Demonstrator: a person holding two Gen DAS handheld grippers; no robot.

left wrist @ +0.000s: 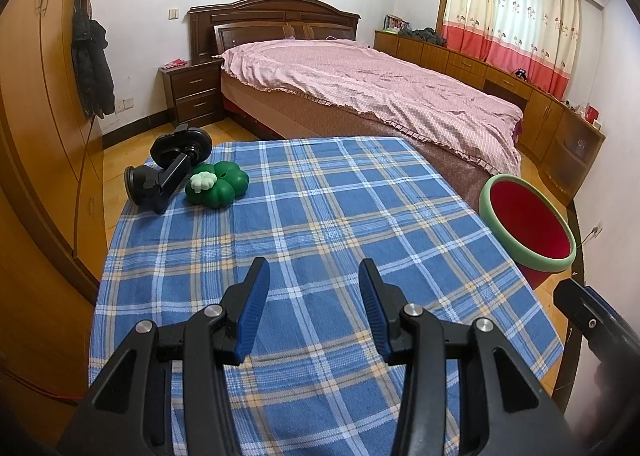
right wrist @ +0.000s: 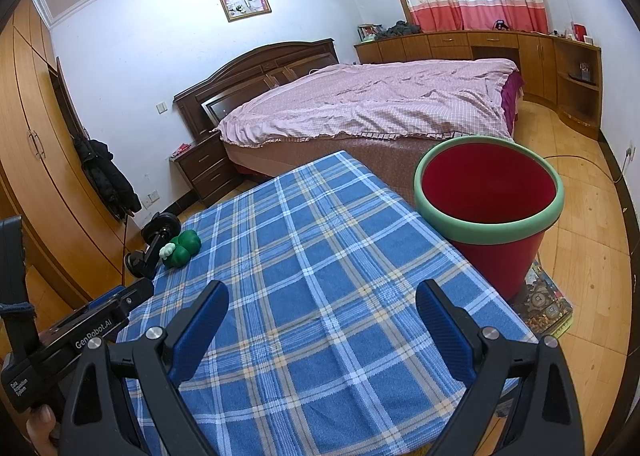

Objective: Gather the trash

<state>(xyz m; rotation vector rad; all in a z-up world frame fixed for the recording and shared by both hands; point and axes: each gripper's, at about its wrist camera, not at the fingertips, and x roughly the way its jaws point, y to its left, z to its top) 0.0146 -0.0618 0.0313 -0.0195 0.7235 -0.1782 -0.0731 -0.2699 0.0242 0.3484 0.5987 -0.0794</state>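
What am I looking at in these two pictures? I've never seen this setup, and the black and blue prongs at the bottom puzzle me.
Those prongs are two-finger grippers that a person holds, one in each hand; no robot arm is involved. Each gripper carries a wide-angle camera looking along its fingers. One picture comes from the left gripper, the other from the right gripper. Both are open and hold nothing. Below them is a table with a blue plaid cloth. At its far left corner lie a green clover-shaped object and a black suction-cup mount, touching each other. Beside the table's right edge stands a red bin with a green rim, which looks empty.
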